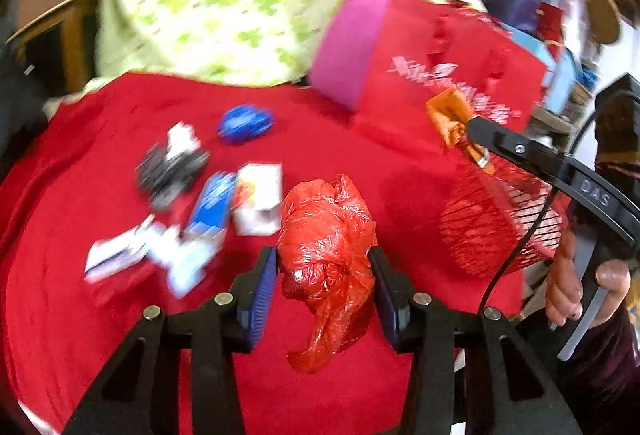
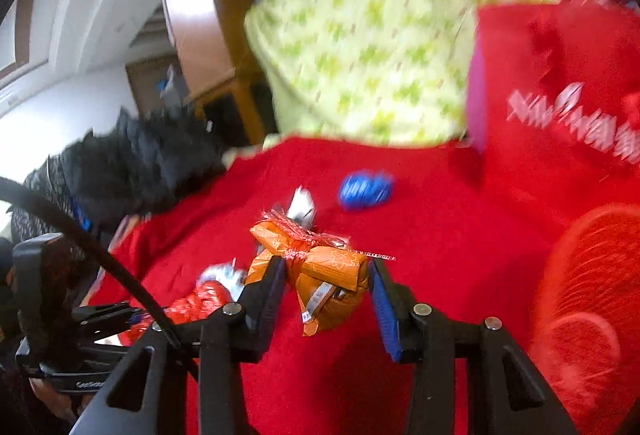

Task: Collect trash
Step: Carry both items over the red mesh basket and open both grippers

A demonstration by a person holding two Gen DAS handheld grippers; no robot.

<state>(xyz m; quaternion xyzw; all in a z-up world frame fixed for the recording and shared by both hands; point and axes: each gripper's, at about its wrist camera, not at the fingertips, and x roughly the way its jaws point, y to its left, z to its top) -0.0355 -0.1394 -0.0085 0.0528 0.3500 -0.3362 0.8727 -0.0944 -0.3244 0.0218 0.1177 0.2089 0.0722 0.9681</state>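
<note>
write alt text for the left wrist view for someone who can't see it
The left gripper holds a crumpled red plastic bag above a red cloth strewn with blurred wrappers and cartons. At right, the right gripper carries an orange wrapper over a red mesh basket.

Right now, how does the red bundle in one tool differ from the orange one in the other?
The red plastic bag in the left tool is a crumpled, glossy wad with a loose tail hanging down; the orange packet in the right tool is a folded wrapper tied with red string. The bag looks bulkier than the packet. Both are pinched between blue pads above the red cloth.
</note>
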